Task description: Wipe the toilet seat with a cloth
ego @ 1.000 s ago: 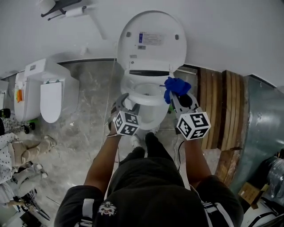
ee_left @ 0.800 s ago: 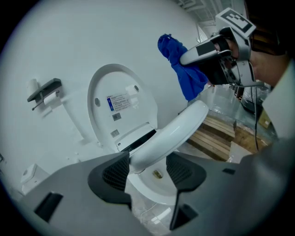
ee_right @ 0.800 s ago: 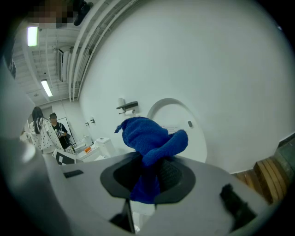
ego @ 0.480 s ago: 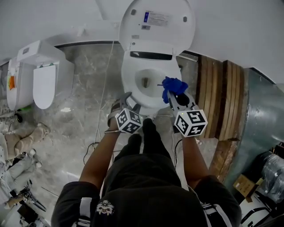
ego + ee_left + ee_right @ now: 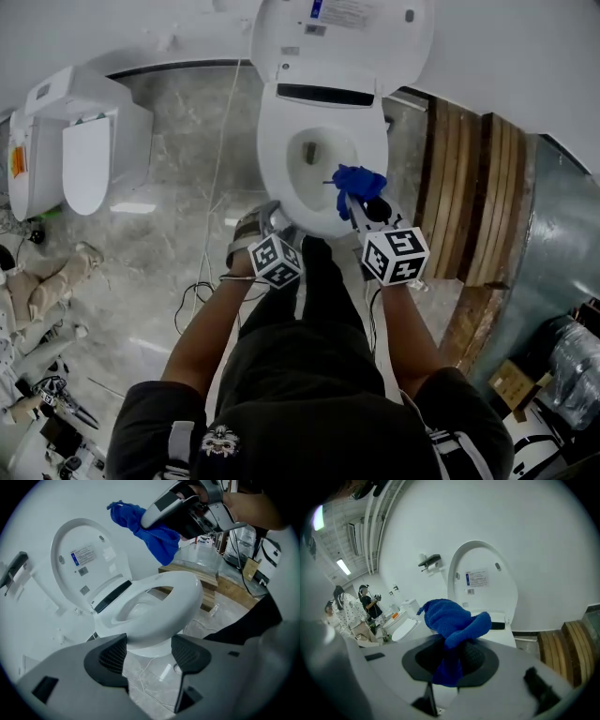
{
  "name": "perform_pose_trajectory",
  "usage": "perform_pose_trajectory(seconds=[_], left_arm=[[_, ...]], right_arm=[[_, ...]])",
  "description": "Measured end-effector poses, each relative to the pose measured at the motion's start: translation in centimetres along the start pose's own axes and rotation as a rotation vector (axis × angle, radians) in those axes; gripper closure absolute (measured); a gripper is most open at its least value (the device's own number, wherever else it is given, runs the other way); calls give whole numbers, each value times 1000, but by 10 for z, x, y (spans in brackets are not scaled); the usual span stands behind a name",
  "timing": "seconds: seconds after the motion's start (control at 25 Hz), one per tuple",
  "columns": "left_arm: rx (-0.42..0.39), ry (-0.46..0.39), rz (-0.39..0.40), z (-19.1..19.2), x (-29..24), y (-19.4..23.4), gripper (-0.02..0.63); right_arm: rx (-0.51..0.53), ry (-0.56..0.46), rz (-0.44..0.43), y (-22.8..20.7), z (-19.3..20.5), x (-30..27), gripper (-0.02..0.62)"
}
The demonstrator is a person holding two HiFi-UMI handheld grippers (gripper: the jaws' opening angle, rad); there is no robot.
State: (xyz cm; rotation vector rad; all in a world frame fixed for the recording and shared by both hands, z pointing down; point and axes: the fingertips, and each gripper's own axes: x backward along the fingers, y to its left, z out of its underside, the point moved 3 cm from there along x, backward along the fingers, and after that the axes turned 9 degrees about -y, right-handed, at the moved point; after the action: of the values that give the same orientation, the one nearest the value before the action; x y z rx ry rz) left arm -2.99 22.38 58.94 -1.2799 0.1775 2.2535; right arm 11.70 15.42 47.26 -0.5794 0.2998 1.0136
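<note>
The right gripper [image 5: 366,208] pinches the blue cloth [image 5: 359,180] in its fingers just above the toilet seat [image 5: 273,159], at its right rim. The left gripper [image 5: 272,219], fingers empty and opening wide, sits by the front edge

The floor [image 5: 169,253] is grey marble with pale veins and shines where light falls on it. The wall [image 5: 525,56] behind is plain white. At the left stands a second white toilet [image 5: 89,159], its lid closed. At the right, a row of wooden planks [image 5: 473,197] is next to a grey metal sheet [image 5: 558,234]. On the wall hangs a paper holder [image 5: 431,562] (dark bracket, white roll), and a tube lamp [image 5: 343,566] is lit on the ceiling.
</note>
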Motion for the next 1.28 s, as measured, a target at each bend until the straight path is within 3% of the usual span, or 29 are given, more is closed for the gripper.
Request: perform_pose_trajectory(seconds=[0.36,0.6,0.76,0.88,1.08,1.28], left_arm=[[17,85,173,37,-30,-25,318],[188,125,302,62,-60,-33,318],[367,150,370,76,-83,-32,323],[428,184,366,88,-103,-35,331],[394,258,318,108,-133,-40,351],[415,324,290,119,-159,-42,354]], right_arm=[[-22,121,-44,2,47,-31,515],[-24,172,-50,-7,71,-44,515],[-23,201,-41,-17,83,-51,515],[-25,217,-34,-24,93,-56,515],[-33,235,-31,-31,108,-63,515],[-50,263,-23,-39,127,-66,515]])
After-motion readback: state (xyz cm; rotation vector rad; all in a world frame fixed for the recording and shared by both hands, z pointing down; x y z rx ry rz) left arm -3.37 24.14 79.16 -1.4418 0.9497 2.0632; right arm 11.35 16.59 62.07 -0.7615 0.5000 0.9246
